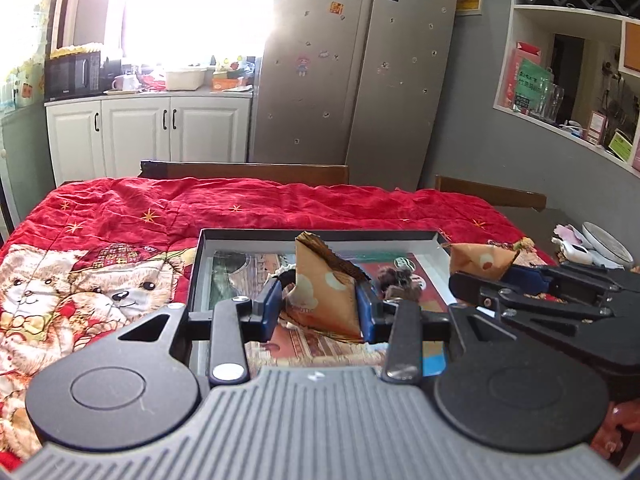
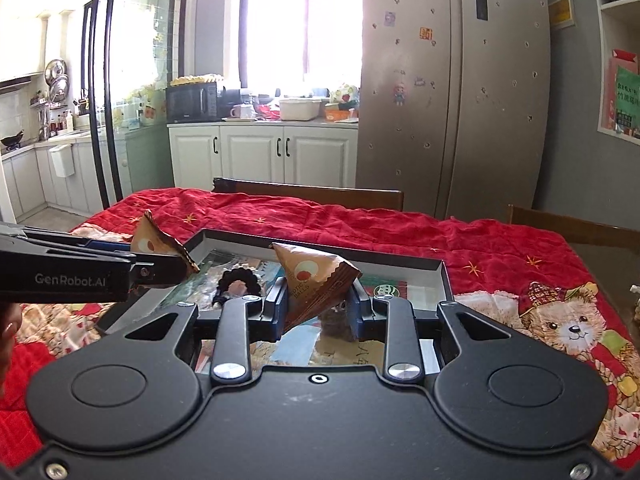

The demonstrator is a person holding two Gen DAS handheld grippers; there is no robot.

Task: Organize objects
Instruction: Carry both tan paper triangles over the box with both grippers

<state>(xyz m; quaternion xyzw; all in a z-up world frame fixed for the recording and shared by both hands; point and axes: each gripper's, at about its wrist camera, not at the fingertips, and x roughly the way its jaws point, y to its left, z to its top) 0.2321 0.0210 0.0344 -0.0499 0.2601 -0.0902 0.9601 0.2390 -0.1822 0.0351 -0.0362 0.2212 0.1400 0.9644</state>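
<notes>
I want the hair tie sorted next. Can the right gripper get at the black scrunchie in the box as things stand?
Probably not yet: the right gripper is shut on a snack packet. The scrunchie lies uncovered in the box, so the path looks free once the packet is dropped.

Blown-out window (image 1: 192, 12) glare, fisheye-bent edges

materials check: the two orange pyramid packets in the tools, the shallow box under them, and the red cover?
Left packet and right packet: likely thin glossy plastic or foil film, given the crimped zigzag seams and sharp creases. Shallow box: probably rigid cardboard, matte dark outside, white inner walls, straight thin edges. Red cover: quilted fabric, soft wrinkles, stitched lines, printed bears.
</notes>
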